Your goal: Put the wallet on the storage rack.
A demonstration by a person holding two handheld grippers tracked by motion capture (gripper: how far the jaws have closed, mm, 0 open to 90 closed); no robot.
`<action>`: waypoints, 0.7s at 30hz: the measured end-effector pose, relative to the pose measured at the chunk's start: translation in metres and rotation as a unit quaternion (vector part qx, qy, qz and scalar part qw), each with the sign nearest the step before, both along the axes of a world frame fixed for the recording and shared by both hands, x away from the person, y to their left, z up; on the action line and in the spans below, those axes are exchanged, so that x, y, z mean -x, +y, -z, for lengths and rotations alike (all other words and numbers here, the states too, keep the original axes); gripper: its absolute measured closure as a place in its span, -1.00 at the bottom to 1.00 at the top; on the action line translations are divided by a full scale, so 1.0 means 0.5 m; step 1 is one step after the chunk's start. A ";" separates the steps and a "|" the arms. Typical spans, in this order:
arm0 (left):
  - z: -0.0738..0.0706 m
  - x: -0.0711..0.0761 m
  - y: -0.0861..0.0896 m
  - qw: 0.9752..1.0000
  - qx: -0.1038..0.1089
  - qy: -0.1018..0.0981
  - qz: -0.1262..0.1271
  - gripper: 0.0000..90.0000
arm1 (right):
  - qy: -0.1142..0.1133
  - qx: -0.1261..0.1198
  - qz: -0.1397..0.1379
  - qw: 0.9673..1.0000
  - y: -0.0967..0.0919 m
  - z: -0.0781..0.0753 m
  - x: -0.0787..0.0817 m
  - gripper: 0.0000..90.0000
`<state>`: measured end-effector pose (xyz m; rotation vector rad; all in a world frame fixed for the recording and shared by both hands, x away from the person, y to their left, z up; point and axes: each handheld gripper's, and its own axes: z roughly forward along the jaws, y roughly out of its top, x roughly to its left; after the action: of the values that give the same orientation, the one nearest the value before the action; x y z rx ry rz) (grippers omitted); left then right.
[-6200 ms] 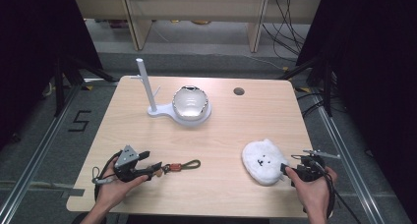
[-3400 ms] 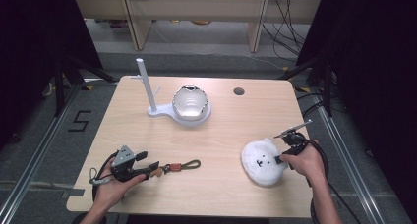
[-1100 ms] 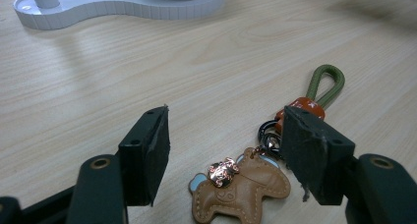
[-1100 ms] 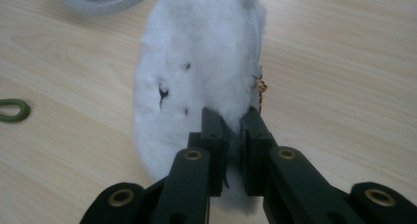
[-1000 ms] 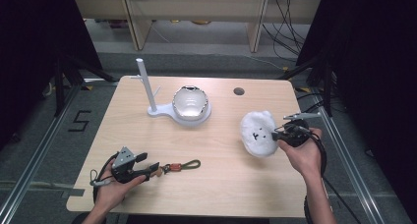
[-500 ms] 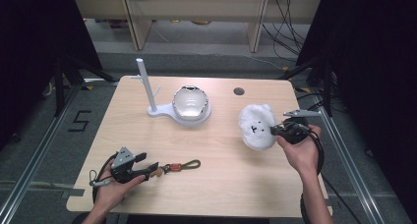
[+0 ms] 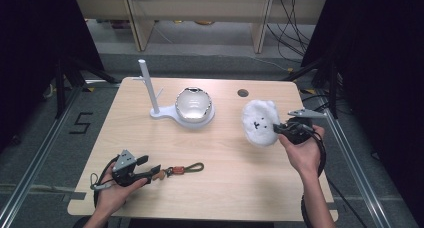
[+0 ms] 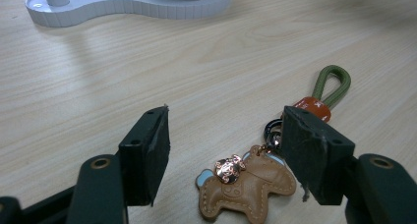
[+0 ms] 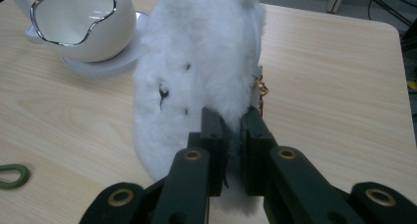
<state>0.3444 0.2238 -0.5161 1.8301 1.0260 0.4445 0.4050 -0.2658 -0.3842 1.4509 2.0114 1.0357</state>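
Right gripper (image 7: 278, 129) is clenched on the edge of a white fluffy pouch (image 7: 260, 122), holding it upright, tilted, over the right side of the bench (image 7: 220, 188), near the right edge. In the right gripper view the jaws pinch the pouch's (image 9: 196, 71) rim, a thin gold chain (image 9: 260, 89) hanging beside it. Left gripper (image 7: 155, 172) is released, jaws wide apart, low near the front-left corner of the bench. Between its jaws in the left gripper view lies a tan leather bear keychain (image 8: 246, 184) with a green cord loop (image 8: 334, 84) and an orange tag (image 8: 311, 107), flat on the bench, pads not pressing it. White stand with an upright post (image 7: 147, 85) and an egg-shaped silver-rimmed bowl (image 7: 192, 104) sits toward the back centre. Small round hole (image 7: 243, 93) near the back edge.
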 end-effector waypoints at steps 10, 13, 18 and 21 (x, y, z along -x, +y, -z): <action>-0.001 0.002 0.001 1.000 -0.002 0.001 -0.004 -0.21 | -0.013 -0.022 0.010 1.000 0.016 -0.004 -0.004 0.86; 0.000 0.001 0.002 1.000 0.001 0.000 0.000 -0.21 | -0.020 -0.017 0.007 1.000 0.017 -0.006 -0.007 0.86; 0.000 0.001 0.001 1.000 0.004 -0.001 -0.001 -0.22 | -0.035 -0.018 0.004 0.999 0.024 -0.008 -0.013 0.86; 0.000 0.001 0.002 1.000 0.004 -0.001 -0.002 -0.21 | -0.028 -0.032 0.017 0.999 0.033 -0.010 -0.012 0.86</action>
<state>0.3437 0.2246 -0.5161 1.8200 1.0289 0.4431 0.4108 -0.2495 -0.3791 1.4676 1.9250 1.1242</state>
